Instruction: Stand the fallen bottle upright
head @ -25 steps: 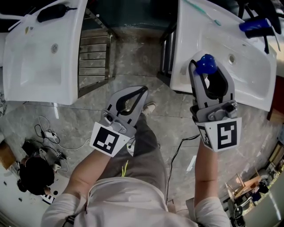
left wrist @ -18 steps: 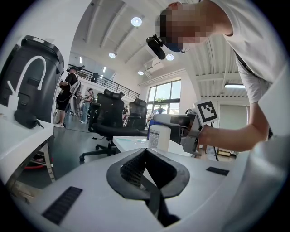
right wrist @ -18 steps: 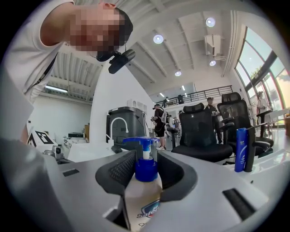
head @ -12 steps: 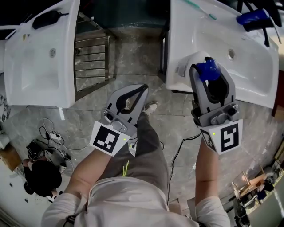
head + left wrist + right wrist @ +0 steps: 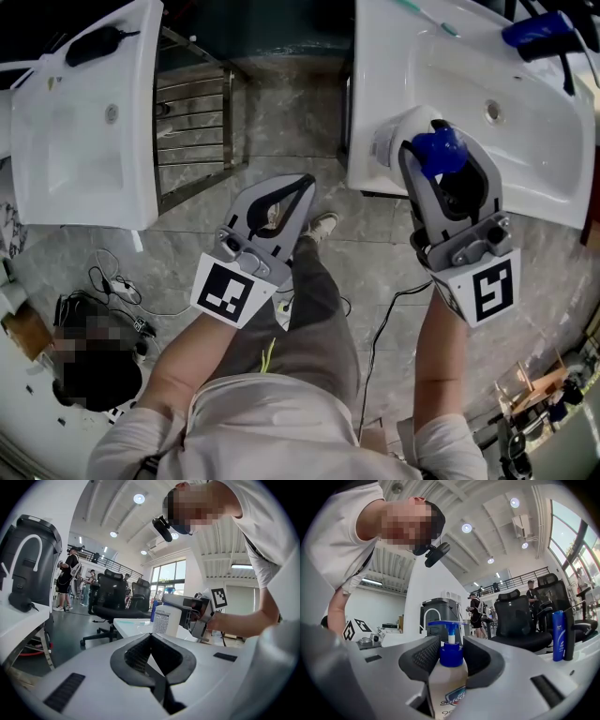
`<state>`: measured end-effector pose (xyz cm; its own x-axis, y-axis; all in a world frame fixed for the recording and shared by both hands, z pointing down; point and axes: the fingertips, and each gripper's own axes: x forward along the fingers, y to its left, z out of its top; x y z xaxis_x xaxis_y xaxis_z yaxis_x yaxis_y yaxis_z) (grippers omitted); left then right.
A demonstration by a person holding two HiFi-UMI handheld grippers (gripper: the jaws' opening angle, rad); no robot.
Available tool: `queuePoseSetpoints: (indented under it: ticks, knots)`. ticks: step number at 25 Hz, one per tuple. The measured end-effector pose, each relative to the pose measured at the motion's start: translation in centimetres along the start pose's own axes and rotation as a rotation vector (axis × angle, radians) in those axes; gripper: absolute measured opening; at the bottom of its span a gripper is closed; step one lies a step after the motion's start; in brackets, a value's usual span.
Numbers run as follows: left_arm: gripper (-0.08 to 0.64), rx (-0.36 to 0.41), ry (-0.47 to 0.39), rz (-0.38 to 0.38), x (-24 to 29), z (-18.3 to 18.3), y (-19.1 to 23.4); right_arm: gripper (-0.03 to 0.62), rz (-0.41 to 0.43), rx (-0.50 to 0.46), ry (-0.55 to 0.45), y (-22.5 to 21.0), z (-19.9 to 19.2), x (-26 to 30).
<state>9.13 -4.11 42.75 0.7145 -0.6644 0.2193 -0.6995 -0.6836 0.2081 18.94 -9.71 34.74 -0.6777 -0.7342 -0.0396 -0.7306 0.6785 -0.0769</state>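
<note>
**Right gripper view and two others: pump bottle upright in the right claw**

Right gripper view. The right claw (image 5: 451, 654) is closed on the bottle (image 5: 444, 686). Its ribbed jaws press on the blue collar and the white shoulder, and the blue pump head rises above them. The bottle is upright, with part of a printed label showing low between the jaws. On the white surface to the right, well apart from the claw, a blue bottle (image 5: 558, 634) and a dark bottle (image 5: 569, 632) stand side by side. Black office chairs (image 5: 518, 620) stand behind.

Left gripper view. The left claw (image 5: 151, 635) has its jaws together at the tips, with nothing between them. Ahead of it the held bottle appears upright, gripped near its top from the right. Whether its base rests on the white surface below cannot be told. A black appliance with a white handle (image 5: 28, 569) sits at the left edge.

Head view. The right claw reaches over the front rim of the right washbasin (image 5: 525, 178), and the bottle's white body shows just left of the claw tips. The left claw hangs over the grey marble floor (image 5: 281, 122), between the two basins and well apart from the bottle. The left washbasin (image 5: 84, 141) carries a black object (image 5: 94, 42) at its far edge. A toothbrush (image 5: 427, 19) lies at the back of the right washbasin.
</note>
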Motion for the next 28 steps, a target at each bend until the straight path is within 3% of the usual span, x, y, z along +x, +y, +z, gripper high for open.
queuePoseSetpoints:
  ticks: [6, 9, 16, 28]
  knots:
    - [0.017, -0.004, 0.007, -0.008, 0.4, -0.2, -0.3, 0.158, -0.014, -0.033, 0.025, -0.1, -0.2, 0.4]
    - [0.017, -0.004, 0.007, -0.009, 0.6, -0.3, -0.4, 0.187, -0.017, -0.029, 0.033, -0.1, -0.3, 0.3]
    - [0.017, -0.005, 0.011, -0.017, 0.8, -0.5, -0.4, 0.242, 0.005, -0.118, 0.067, 0.7, -0.2, 0.9]
    - [0.017, 0.001, 0.012, -0.05, 1.2, 0.0, -0.7, 0.256, -0.057, -0.141, 0.087, -0.3, 0.5, -0.9]
